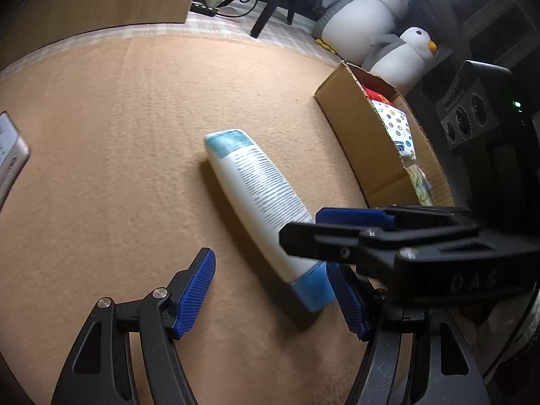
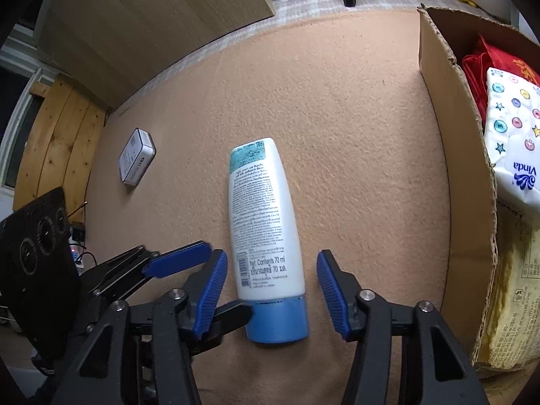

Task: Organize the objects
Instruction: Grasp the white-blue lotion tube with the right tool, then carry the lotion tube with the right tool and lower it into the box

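Note:
A white tube with a blue cap [image 2: 263,226] lies flat on the tan felt mat, cap end toward me; it also shows in the left wrist view [image 1: 260,199]. My right gripper [image 2: 270,290] is open, its blue pads on either side of the tube's lower end and cap, apart from it. My left gripper [image 1: 273,290] is open and empty, just left of the tube; its right pad is close to the cap. It also shows in the right wrist view [image 2: 199,280], at the cap's left. The right gripper crosses the left wrist view [image 1: 341,233].
An open cardboard box [image 2: 449,155] stands at the mat's right, holding a Vinda tissue pack [image 2: 513,141], red fabric and a yellow packet; it also shows in the left wrist view [image 1: 357,135]. A small white tin [image 2: 136,162] lies at left. A wooden board [image 2: 152,23] stands behind.

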`<act>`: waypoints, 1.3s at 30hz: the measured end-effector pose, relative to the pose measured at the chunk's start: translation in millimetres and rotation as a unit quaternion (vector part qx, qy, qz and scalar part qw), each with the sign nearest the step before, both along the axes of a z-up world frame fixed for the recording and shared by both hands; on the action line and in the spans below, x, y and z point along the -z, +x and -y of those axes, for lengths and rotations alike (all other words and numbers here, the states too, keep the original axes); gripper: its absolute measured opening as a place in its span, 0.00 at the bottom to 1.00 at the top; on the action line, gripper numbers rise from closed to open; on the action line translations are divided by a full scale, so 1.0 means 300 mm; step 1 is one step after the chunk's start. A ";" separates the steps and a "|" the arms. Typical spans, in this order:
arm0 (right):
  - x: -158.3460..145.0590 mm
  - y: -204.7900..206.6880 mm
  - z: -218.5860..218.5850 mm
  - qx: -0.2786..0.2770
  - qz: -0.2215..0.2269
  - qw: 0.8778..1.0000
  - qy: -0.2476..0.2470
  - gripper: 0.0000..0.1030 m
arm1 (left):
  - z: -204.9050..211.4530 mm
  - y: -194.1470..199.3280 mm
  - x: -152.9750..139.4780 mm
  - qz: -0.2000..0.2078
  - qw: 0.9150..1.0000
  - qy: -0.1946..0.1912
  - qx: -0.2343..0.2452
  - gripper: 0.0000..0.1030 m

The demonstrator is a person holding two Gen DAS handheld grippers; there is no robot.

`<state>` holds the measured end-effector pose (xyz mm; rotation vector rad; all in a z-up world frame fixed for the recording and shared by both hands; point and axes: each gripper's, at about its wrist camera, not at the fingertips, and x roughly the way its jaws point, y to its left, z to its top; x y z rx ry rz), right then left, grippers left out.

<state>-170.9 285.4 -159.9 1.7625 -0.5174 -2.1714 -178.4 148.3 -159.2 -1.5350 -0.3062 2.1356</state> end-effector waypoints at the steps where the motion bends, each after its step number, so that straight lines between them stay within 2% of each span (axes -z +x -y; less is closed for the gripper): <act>1: -0.001 -0.001 -0.007 -0.002 0.001 1.000 -0.002 0.47 | -0.006 -0.004 0.003 0.001 1.000 0.000 0.001 0.69; 7: 0.010 -0.011 -0.003 -0.016 0.008 1.000 -0.005 0.41 | -0.027 -0.010 0.012 -0.001 1.000 -0.002 0.008 0.65; 11: 0.015 -0.012 0.001 -0.020 0.010 1.000 -0.008 0.37 | -0.037 -0.009 0.015 0.004 1.000 0.011 0.011 0.56; 21: 0.008 0.006 -0.012 -0.004 0.003 1.000 -0.020 0.35 | -0.048 0.005 0.001 -0.007 1.000 0.008 0.003 0.54; 29: -0.083 0.046 -0.071 0.010 -0.028 0.999 -0.020 0.35 | -0.104 0.022 -0.095 -0.031 0.999 0.006 0.012 0.53; 39: -0.218 0.105 -0.209 0.047 -0.069 0.996 -0.008 0.35 | -0.264 0.013 -0.229 -0.071 0.996 0.012 0.045 0.53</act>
